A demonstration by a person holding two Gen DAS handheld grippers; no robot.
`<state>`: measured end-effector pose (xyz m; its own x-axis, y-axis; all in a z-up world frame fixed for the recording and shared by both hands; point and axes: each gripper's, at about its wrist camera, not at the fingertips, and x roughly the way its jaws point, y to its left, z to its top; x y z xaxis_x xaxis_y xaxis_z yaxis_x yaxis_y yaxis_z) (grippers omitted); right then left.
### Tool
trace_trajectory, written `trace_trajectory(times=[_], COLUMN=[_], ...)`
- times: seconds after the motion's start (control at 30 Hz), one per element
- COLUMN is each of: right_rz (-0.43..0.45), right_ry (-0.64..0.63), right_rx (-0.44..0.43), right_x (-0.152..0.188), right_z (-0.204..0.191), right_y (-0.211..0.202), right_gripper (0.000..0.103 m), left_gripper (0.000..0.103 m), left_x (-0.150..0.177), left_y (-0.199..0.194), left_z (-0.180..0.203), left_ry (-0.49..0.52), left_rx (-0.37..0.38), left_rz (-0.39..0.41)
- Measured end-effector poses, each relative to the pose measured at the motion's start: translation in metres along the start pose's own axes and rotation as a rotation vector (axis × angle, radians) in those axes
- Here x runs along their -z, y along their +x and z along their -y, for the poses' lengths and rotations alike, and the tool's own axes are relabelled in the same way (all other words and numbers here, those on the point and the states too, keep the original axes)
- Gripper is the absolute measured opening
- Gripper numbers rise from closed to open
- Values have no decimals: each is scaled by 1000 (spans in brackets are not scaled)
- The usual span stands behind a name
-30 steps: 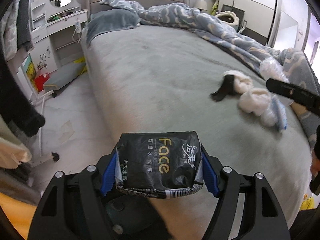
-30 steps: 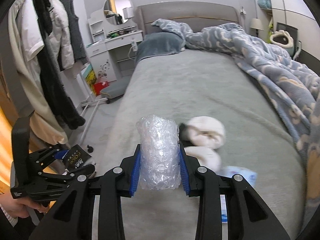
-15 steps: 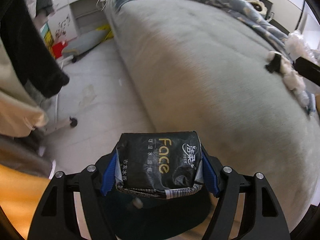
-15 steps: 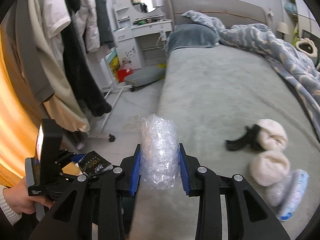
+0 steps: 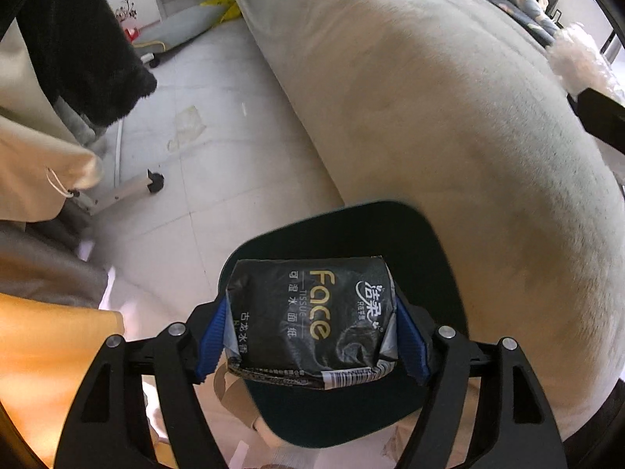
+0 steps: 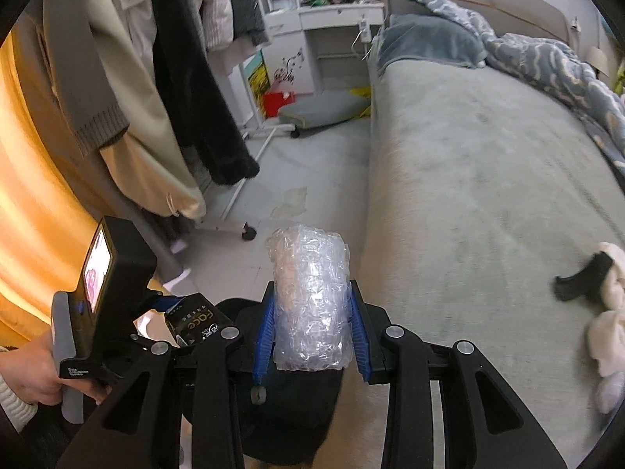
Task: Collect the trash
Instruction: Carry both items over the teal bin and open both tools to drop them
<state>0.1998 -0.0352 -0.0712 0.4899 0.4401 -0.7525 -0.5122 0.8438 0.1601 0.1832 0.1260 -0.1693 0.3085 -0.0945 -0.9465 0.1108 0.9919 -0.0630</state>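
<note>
Black-and-gold crumpled tissue packet (image 5: 312, 318), printed "Face", sits between the blue ribbed pads of the left gripper (image 5: 312, 336). Jaws have just been opening a little; a thin gap shows beside the right pad, while the left pad looks to be against the packet's edge, so whether the pads still press cannot be told for certain. Gripper points steeply down. Directly beneath the packet lies the dark round opening of a bin (image 5: 429, 258), set on pale floor tiles (image 5: 218, 125) against the side of a grey-green bed (image 5: 449, 117).

Clear roll of bubble wrap (image 6: 310, 301) stands upright in the right gripper (image 6: 310, 330), both blue pads pinching its sides. Same dark bin shows below it, partly hidden.

From the right wrist view, the left gripper (image 6: 187, 322) appears at lower left with the packet (image 6: 197, 322), held by a person's hand (image 6: 29, 371) in a white knit cuff.

Fluffy cream socks (image 6: 609, 336) with a black piece lie at the bed's right edge. Coats (image 6: 129, 90) hang on a wheeled rack at left.
</note>
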Motion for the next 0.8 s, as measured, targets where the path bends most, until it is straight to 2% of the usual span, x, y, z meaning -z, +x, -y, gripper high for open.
trace_trajectory(times=[0.27, 0.4, 0.6, 0.8], right_rz=[-80, -121, -179, -260], right_ry=[-21, -34, -55, -75], right_rx=[-18, -21, -21, -15], right_x=[2, 7, 13, 25], right_z=[-21, -29, -39, -46], right_y=[34, 49, 70, 96], right_gripper=[35, 35, 35, 35], left_gripper=[90, 90, 90, 88], left_x=[9, 10, 8, 2], left_y=[0, -5, -25, -52], left_z=[-17, -27, -44, -58], left_ry=[7, -10, -48, -70], left_rx=[18, 27, 38, 59], left_rz=[-28, -12, 68, 202])
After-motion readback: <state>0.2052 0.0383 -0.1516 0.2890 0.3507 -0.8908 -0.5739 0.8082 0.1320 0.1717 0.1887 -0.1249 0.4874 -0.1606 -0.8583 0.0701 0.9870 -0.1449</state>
